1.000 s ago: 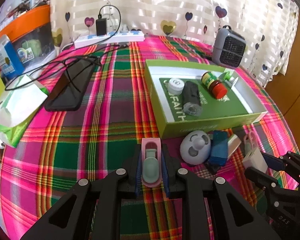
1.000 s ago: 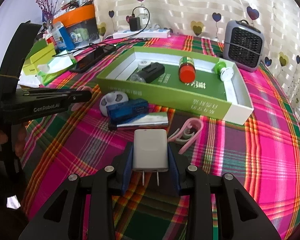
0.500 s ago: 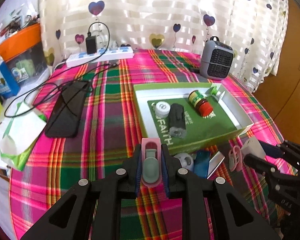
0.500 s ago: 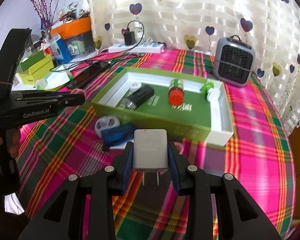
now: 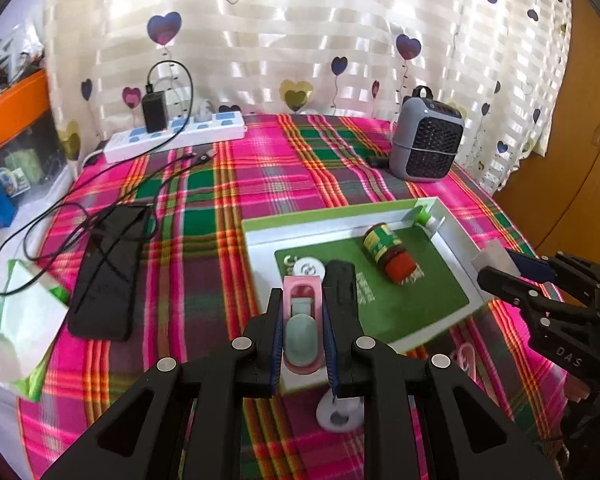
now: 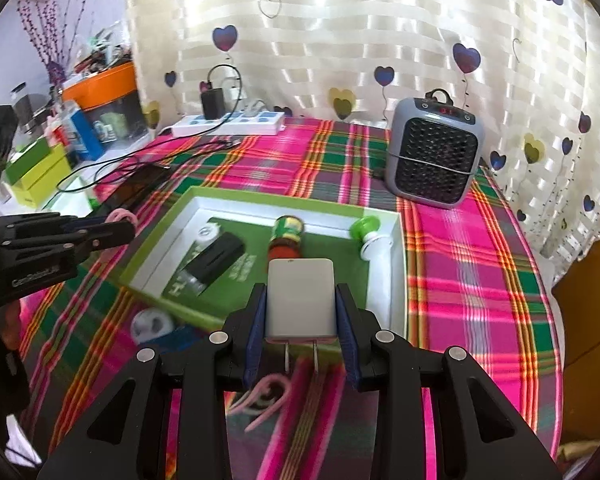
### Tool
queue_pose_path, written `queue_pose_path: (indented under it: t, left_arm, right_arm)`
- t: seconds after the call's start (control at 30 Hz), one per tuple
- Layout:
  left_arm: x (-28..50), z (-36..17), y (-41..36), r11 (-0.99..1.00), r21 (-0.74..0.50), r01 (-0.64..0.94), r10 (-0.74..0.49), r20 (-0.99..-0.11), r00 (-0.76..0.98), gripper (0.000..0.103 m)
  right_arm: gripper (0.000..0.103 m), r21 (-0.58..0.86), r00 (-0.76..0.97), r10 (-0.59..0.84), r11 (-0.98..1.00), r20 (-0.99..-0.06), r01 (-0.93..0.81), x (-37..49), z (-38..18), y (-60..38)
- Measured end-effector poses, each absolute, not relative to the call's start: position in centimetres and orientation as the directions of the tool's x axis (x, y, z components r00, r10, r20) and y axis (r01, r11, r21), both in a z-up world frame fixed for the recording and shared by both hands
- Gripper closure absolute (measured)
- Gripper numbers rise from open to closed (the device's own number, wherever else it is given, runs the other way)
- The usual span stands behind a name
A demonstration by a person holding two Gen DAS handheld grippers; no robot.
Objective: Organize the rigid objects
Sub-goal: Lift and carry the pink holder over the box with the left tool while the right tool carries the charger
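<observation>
In the left wrist view, a pink clip [image 5: 302, 322] is clamped between the left gripper [image 5: 302, 330] fingers, held above the near edge of the green box [image 5: 416, 316]. In the right wrist view, a white charger [image 6: 301, 300] is clamped between the right gripper [image 6: 301, 320] fingers, likewise above the box's [image 6: 388, 280] near edge.

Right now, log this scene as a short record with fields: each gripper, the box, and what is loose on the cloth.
left gripper: shut on pink clip
right gripper: shut on white charger, prongs toward camera
green box: holds red-capped jar, black block, white disc, green-capped bottle
loose on cloth: second pink clip, round white item
</observation>
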State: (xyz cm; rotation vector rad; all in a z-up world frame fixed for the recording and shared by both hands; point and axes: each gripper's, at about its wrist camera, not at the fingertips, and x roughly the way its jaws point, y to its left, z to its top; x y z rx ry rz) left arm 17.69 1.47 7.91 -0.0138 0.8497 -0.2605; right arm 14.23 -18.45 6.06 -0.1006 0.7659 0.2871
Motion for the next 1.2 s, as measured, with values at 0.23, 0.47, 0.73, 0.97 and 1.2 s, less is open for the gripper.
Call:
queue_pose_path:
  t: [0.23, 0.47, 0.73, 0.97, 1.2]
  left_arm:
    - [20.6, 7.6, 0.8, 0.966, -0.122, 0.226, -0.239, -0.749, 0.617, 0.086]
    - [23.5, 6.1, 0.2, 0.968, -0.116, 0.225, -0.229, -0.776, 0.588, 0.086]
    - [25.5, 4.5, -0.6, 0.970, -0.103, 0.220, -0.213, -0.796, 0.566, 0.086]
    - [26.6, 3.6, -0.9, 0.971, -0.102, 0.218, -0.208, -0.810, 0.549, 0.086]
    - [27.3, 2.9, -1.1, 0.973, -0.085, 0.213, -0.191, -0.815, 0.547, 0.086]
  right_arm:
    - [0.068, 0.032, 0.667, 0.209, 0.963, -0.715, -0.268, 17.6, 5.4, -19.0]
    - [0.068, 0.076, 0.647, 0.215, 0.969, -0.732, -0.236, 20.5, 4.3, -19.3]
    - [0.068, 0.085, 0.623, 0.218, 0.968, -0.751, -0.237, 22.6, 3.0, -18.9]
    - [0.068, 0.081, 0.610, 0.213, 0.968, -0.764, -0.237, 23.8, 2.2, -18.7]
    - [0.069, 0.057, 0.600, 0.192, 0.970, -0.777, -0.236, 24.6, 1.5, -18.4]
